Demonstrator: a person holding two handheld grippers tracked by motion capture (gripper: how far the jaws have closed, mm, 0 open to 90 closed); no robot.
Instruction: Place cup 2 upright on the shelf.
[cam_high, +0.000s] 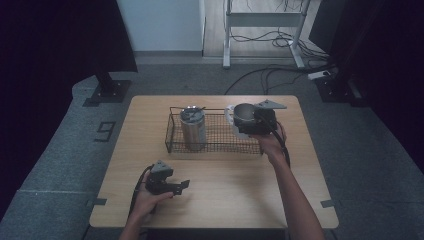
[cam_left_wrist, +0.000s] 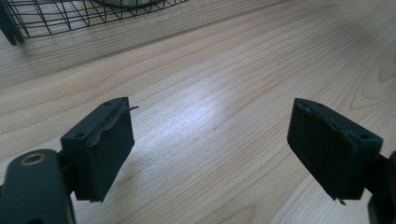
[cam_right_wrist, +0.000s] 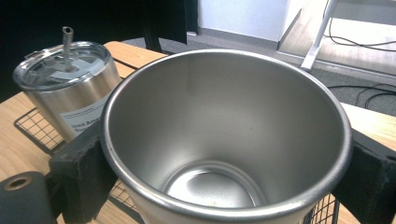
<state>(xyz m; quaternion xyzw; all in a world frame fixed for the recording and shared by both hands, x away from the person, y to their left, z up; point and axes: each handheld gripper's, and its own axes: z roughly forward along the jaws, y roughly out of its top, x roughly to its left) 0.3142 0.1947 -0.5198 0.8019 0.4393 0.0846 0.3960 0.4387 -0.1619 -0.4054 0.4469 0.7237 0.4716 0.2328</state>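
Work in hand: a shiny metal cup (cam_high: 243, 114) is going into, or coming out of, the wire basket (cam_high: 172, 141). I cannot tell which way.
Right claw: the right gripper (cam_high: 248, 121) squeezes the cup from both sides, one black jaw on each side of its rim.
Cup: it is open at the top and empty inside. It is at the right end of the basket, near the far right corner of the table (cam_high: 225, 200). Wire mesh shows under it. I cannot tell if its bottom sits on the wire or hangs just above.
Other cup: a tall metal tumbler (cam_high: 192, 127) with a clear lid and a straw stands upright in the left part of the basket, well apart from the held cup.
Left claw: the left gripper (cam_high: 182, 186) lies low near the front left of the table. Its jaws stand wide apart and there is only bare wood between them.
Step, my guess: the cup is being set down beside the tumbler.
Next move needs: keep the cup upright, lower it inside the right wall of the basket without bumping the wire rim, and let go only once it stands flat.
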